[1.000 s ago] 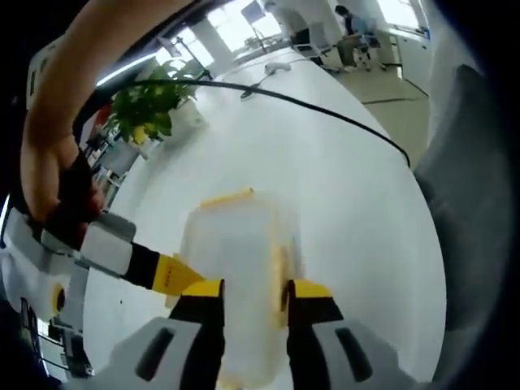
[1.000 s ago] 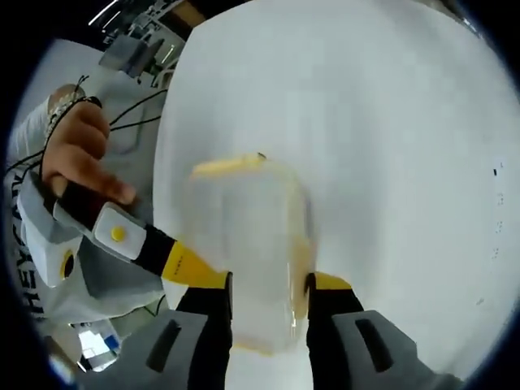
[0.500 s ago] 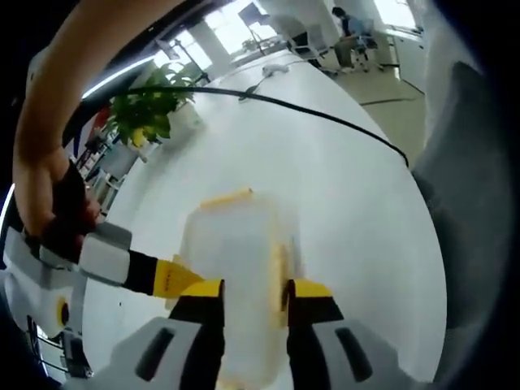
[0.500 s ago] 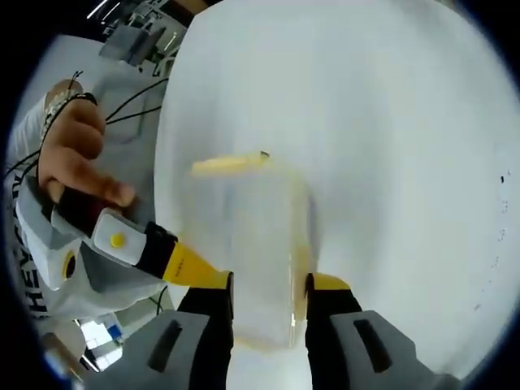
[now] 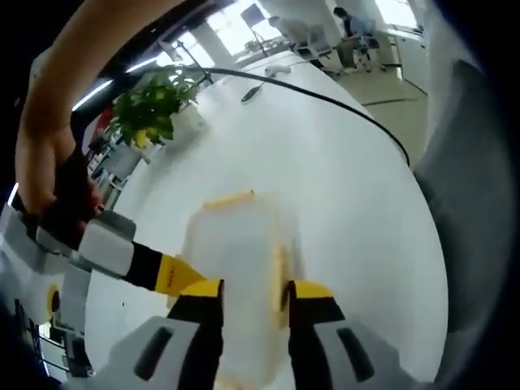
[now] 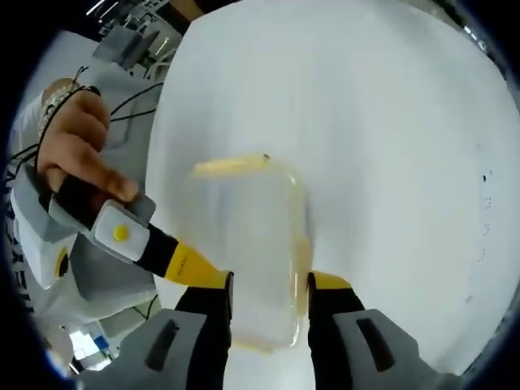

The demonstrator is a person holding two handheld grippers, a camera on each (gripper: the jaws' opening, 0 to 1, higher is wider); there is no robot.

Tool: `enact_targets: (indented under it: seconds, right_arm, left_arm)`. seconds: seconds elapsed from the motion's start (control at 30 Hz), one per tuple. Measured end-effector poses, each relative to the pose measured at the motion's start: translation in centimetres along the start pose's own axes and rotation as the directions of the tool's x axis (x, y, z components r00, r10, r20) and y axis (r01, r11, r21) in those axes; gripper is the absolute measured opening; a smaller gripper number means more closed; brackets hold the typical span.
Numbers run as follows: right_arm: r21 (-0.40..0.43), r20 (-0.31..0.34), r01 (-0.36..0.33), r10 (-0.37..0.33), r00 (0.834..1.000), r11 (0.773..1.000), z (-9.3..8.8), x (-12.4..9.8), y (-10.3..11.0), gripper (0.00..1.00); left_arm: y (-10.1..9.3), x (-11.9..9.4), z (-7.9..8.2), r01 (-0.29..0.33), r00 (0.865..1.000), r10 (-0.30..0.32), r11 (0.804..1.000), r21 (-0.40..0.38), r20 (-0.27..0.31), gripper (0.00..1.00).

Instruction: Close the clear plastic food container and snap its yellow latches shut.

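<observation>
Status: clear container (image 5: pixel 236 276) sits on the white table (image 5: pixel 341 187), lid looks down flat on it in both views, so the closing part reads as done to me. My left gripper (image 5: pixel 253 294) has its jaws parted, one either side of the box's near end; right gripper (image 6: pixel 269 286) same story, jaws apart and straddling the near end of the container (image 6: pixel 244 260) from its side. Can't tell if any jaw is actually touching plastic, pic is soft and the box is see-through. Latches: far-end yellow latch (image 5: pixel 228 197) lies along the top edge, also seen in right gripper view (image 6: pixel 230 166); side latch (image 5: pixel 279 272) runs down the long side by my left jaw tip, same kind of strip in right view (image 6: pixel 301 252). Whether they're snapped or just folded against the wall — prob some still loose, but blur makes that a guess. In each view the other gripper comes in from the left w/ a hand (image 5: pixel 49 175) on it, tip near the box's side. Remaining imo: press each latch home, check all sides. Plant (image 5: pixel 150 106) and black cable (image 5: pixel 325 101) at table's far end, well clear of work.
</observation>
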State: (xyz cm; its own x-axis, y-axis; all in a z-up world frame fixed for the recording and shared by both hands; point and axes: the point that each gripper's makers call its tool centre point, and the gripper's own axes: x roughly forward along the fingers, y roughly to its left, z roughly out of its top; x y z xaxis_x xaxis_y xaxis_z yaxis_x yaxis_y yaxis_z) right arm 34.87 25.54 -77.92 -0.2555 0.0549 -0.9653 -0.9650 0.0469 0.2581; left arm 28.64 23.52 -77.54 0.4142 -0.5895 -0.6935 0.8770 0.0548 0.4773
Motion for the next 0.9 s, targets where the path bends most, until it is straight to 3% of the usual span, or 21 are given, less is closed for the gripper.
enact_targets:
  seconds: [0.27,0.33,0.4,0.43,0.5,0.67,0.9]
  right_arm:
    - [0.026,0.099,0.076,-0.078,0.992,0.997,-0.1,-0.5,0.1,0.33]
    - [0.027,0.121,0.096,-0.099,0.988,0.995,-0.1,-0.6,0.1,0.33]
    - [0.028,0.134,0.114,-0.117,0.984,0.993,-0.2,-0.7,0.1,0.35]
    - [0.037,0.135,0.138,-0.141,0.981,0.990,-0.5,-0.8,-0.2,0.38]
    - [0.038,0.148,0.187,-0.191,0.970,0.982,-1.0,-1.2,-0.8,0.43]
    - [0.078,0.228,0.193,-0.206,0.952,0.978,-1.2,-1.7,-0.4,0.45]
    - [0.096,0.292,0.197,-0.217,0.931,0.976,-1.6,-2.0,0.5,0.43]
  left_arm:
    - [0.1,-0.2,0.3,-0.025,0.999,0.026,0.999,-0.032,0.031,0.25]
    - [0.2,-0.2,0.4,-0.029,0.999,0.032,0.996,-0.079,0.039,0.26]
    - [-0.1,-0.3,0.5,-0.008,0.999,0.012,0.996,-0.091,0.047,0.32]
    - [-0.2,-0.3,-0.1,-0.010,1.000,0.012,0.994,-0.112,0.017,0.36]
    - [-0.1,-0.6,-0.3,-0.026,1.000,0.026,0.996,-0.089,0.007,0.38]
    - [1.1,-1.6,0.2,-0.047,0.995,0.065,0.971,-0.236,0.069,0.38]
    - [2.7,-2.7,-0.9,-0.093,0.993,0.107,0.965,-0.245,0.042,0.40]
